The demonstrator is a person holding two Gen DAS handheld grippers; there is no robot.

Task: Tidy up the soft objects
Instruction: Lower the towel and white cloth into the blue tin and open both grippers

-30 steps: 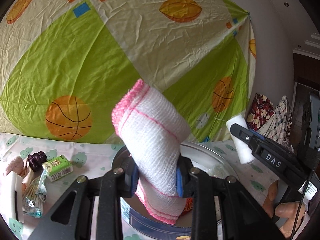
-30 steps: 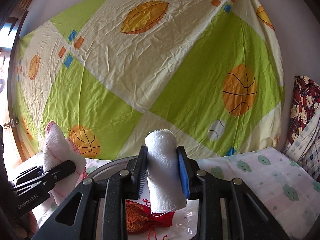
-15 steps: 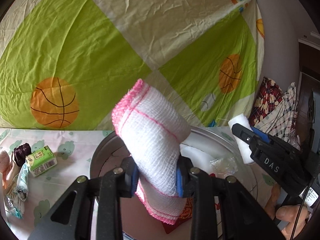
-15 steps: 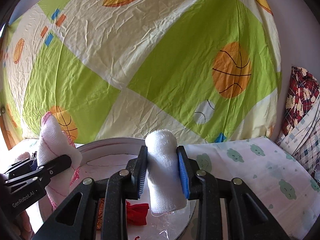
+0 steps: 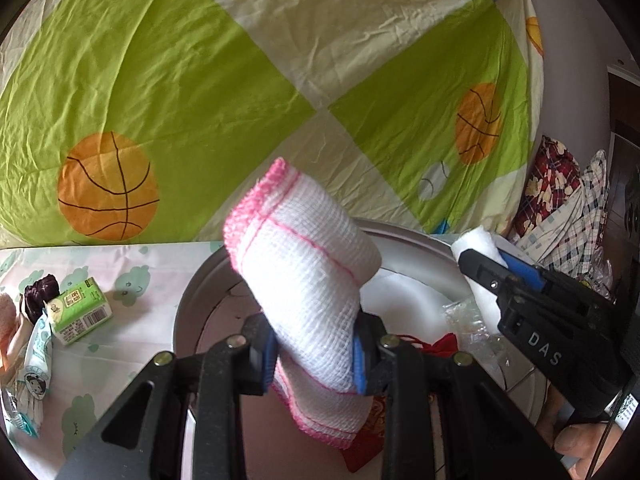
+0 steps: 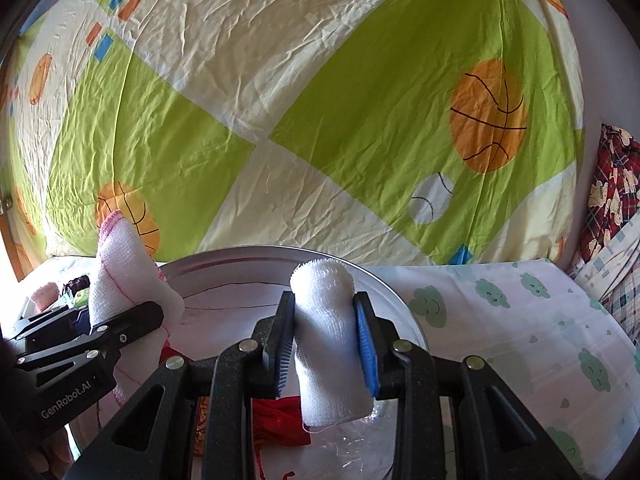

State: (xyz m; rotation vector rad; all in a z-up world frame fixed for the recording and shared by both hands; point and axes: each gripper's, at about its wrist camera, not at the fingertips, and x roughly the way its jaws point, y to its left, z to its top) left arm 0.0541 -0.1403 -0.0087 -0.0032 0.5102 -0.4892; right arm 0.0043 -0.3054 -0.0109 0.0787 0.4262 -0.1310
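Basin (image 6: 384, 280) floor partly taken: red pouch (image 6: 280, 420), plastic wrap (image 5: 464, 316); left side bare.

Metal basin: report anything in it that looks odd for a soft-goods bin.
In the basin, crumpled clear plastic lies beside the red pouch. It looks like stray wrapping rather than a soft item. Nothing looks spilled or damaged.

White cloth (image 5: 308, 292) pink-edged; gauze roll (image 6: 330, 336) white; backdrop sheet (image 5: 200, 92) green-cream, orange basketballs.

A wrinkled sheet (image 6: 320, 120) in green and cream, printed with orange basketballs, hangs as a backdrop. A pale wall (image 5: 580, 40) shows to its right. Daylight glares at the left edge. The bench (image 6: 520, 320) wears a cloud-print cloth.
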